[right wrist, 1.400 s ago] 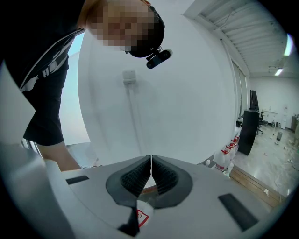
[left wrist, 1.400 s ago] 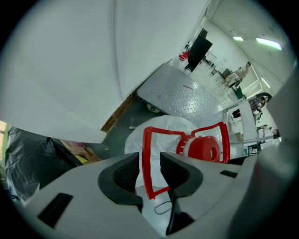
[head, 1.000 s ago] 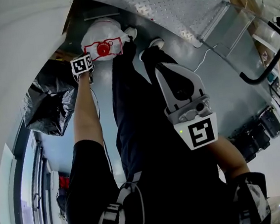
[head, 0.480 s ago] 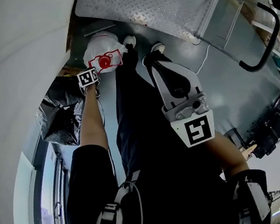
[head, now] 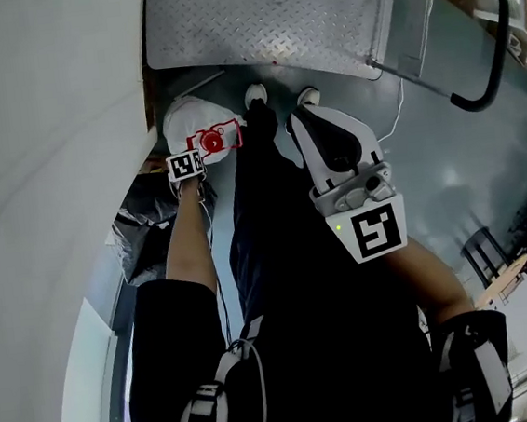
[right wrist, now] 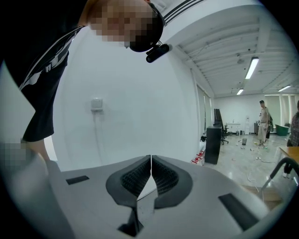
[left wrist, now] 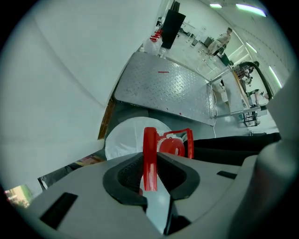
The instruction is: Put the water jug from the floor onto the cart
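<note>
Lifting: left gripper (left wrist: 150,175), jaws just eased wider, pinches the water jug's (left wrist: 128,135) red handle (left wrist: 149,154) beside the cart (head: 261,13); right gripper (right wrist: 150,175) closed, empty. Next: hoist onto the cart.

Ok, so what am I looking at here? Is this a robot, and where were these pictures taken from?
No robot here: a person holds a hand-worked claw in each hand. One picture comes from a camera on the person's head, looking down past their legs to the floor. The other two come from cameras riding on each claw. The left claw has the red handle of the white water jug between its pads, which seem to press on it, though its jaws have just been opening a little. The right claw is shut on nothing, pointing towards a wall. Ahead lies the metal cart, where the jug should go.
</note>
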Tool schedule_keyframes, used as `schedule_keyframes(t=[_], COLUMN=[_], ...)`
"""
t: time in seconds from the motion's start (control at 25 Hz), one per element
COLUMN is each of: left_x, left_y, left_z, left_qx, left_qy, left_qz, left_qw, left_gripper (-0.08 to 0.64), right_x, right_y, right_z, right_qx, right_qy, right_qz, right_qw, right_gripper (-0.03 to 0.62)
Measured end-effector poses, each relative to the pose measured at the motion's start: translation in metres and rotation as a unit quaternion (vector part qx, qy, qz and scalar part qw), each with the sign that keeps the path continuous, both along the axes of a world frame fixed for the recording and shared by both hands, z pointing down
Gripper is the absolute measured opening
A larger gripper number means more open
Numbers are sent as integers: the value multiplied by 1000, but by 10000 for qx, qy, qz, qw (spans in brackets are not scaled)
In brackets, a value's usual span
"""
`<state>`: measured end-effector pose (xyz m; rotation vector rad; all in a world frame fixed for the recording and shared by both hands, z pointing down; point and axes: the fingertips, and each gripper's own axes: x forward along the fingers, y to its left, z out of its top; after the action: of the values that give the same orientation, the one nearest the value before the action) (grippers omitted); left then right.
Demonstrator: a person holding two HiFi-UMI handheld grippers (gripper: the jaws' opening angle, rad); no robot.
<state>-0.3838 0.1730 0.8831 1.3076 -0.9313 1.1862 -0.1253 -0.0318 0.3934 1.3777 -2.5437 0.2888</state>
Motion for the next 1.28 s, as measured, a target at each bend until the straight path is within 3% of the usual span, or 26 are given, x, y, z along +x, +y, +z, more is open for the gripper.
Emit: schedule_keyframes(t=[0.24,0.4,0.64,0.8,0.96,1.16,1.28], left_x=[-14,-3,17,42,66,98,116], left_y=[-18,-37,-59,-86,-105,-123,-132], left_z=[-40,-49,-78,-99,-118,-144,-159], left_qx=[112,328,464,625,740,791,840], left_qy=[-65,148,443,813,898,905,898], left_qz=[191,-80,-443,-627,-634,-464,-413], left_qw=[9997,9993,9970,9927,9912,9917,9915], left_gripper=[86,86,86,86,86,86,86], right_x=[24,43,71,92,116,152,176], right_y=[-15,-13,-20,-23,-20,-21,-25], right_z=[-25,-20,-46,-67,-79,-72,-82], right_qx=[238,341,637,897,1101,785,850], right_qy=[-124,59,-35,-204,-335,-806,-981], right_qz=[352,538,977,1331,1470,1588,1685], right_qw=[9990,9980,9932,9868,9824,9809,9771], right_gripper=[18,18,18,18,18,18,18])
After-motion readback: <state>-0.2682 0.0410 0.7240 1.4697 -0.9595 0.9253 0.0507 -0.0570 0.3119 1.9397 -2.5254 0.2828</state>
